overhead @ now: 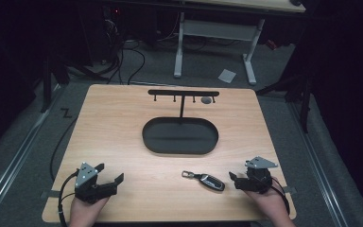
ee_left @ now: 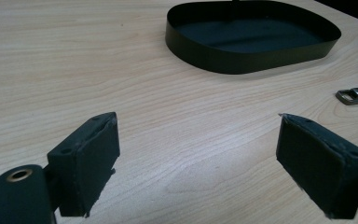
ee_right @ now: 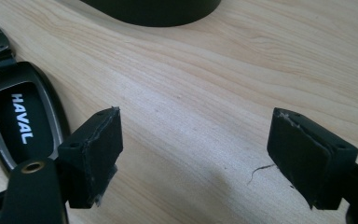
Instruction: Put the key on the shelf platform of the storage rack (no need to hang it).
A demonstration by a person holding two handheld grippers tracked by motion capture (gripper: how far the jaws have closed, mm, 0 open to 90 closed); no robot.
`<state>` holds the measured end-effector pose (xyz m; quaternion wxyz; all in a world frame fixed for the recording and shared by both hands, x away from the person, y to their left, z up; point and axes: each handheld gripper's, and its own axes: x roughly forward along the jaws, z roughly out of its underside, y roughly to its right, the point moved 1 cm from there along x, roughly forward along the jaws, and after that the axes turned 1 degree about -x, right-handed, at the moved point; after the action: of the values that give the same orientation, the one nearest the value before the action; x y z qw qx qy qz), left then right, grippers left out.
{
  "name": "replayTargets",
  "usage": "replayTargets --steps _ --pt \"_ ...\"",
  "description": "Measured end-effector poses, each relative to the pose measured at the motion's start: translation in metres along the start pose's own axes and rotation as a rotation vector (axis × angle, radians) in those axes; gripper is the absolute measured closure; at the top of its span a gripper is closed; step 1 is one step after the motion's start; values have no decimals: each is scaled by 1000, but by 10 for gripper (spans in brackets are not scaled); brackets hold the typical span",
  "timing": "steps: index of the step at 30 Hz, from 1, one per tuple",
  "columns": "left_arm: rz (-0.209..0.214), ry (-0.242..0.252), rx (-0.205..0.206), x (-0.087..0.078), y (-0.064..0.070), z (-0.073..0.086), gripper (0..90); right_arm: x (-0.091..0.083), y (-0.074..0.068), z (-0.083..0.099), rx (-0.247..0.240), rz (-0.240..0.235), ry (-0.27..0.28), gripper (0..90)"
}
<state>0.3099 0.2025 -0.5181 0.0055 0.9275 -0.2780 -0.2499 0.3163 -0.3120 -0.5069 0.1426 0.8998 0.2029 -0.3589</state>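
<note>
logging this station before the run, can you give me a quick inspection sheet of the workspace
surface: light wooden table, bare grain, no spills seen.
job's things: black oval tray, nothing in it, with an upright hook rack at its far side; car key fob marked HAVAL, metal clasp on its strap, lying flat near the right tongs.
clutter: nothing seen on the table.
grippers: left tongs open, holding nothing; right tongs open, holding nothing, fob just beside them.
cables: one trails from each gripper; more on the floor behind.
surroundings: dark room, white-legged desk, paper scrap on floor.
</note>
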Motion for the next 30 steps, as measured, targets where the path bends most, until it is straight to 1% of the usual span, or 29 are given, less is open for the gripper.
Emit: replayTargets --steps 2,4,6,7,10,11,12,13,14,16,17,18,19,20,21,22,24,26,27,28,29,30 --pt "4 6 1 0 0 0 141 -1 1 -3 4 -17 -20 198" --pt "10 4 0 0 0 0 144 -1 1 -7 -13 -27 -60 198" --pt "13 0 0 1 0 0 144 -3 2 -12 -45 -32 -103 198" --pt "12 2 -1 1 0 0 144 -3 2 -14 -51 -34 -119 198" --pt "16 6 2 1 1 0 145 -4 3 -21 -62 -40 -170 201" --pt "16 7 4 2 1 0 145 -4 4 -22 -70 -39 -182 202" --pt "16 7 4 2 1 0 145 -4 4 -22 -70 -39 -182 202" --pt "17 7 8 2 1 0 145 -4 4 -23 -78 -41 -198 204" --pt "18 6 8 2 1 0 146 -3 4 -25 -80 -43 -224 205" --pt "21 0 12 3 2 0 147 -2 5 -27 -84 -50 -258 207" --pt "23 -1 13 3 2 0 147 -1 5 -29 -93 -53 -288 207" --pt "26 -2 16 4 2 0 147 -1 5 -29 -100 -58 -305 207" --pt "26 -2 16 4 2 0 148 -1 5 -29 -100 -58 -305 207" --pt "28 -2 16 4 2 0 148 -1 5 -30 -108 -57 -319 208" --pt "28 -2 16 4 2 0 148 0 5 -31 -125 -59 -355 210" --pt "29 -3 17 4 2 0 148 0 5 -31 -126 -60 -368 210" --pt "29 -5 17 4 2 0 149 1 4 -32 -155 -59 -403 211" --pt "29 -4 18 4 2 0 149 1 3 -33 -178 -60 -428 211" --pt "29 -4 18 4 2 0 150 1 3 -33 -178 -60 -428 211" --pt "29 -5 19 5 2 0 150 2 2 -33 -192 -58 -442 212" --pt "29 -5 20 5 3 0 150 3 1 -35 -220 -61 -467 214" --pt "30 -8 23 5 3 0 150 3 1 -36 -227 -61 -477 215"
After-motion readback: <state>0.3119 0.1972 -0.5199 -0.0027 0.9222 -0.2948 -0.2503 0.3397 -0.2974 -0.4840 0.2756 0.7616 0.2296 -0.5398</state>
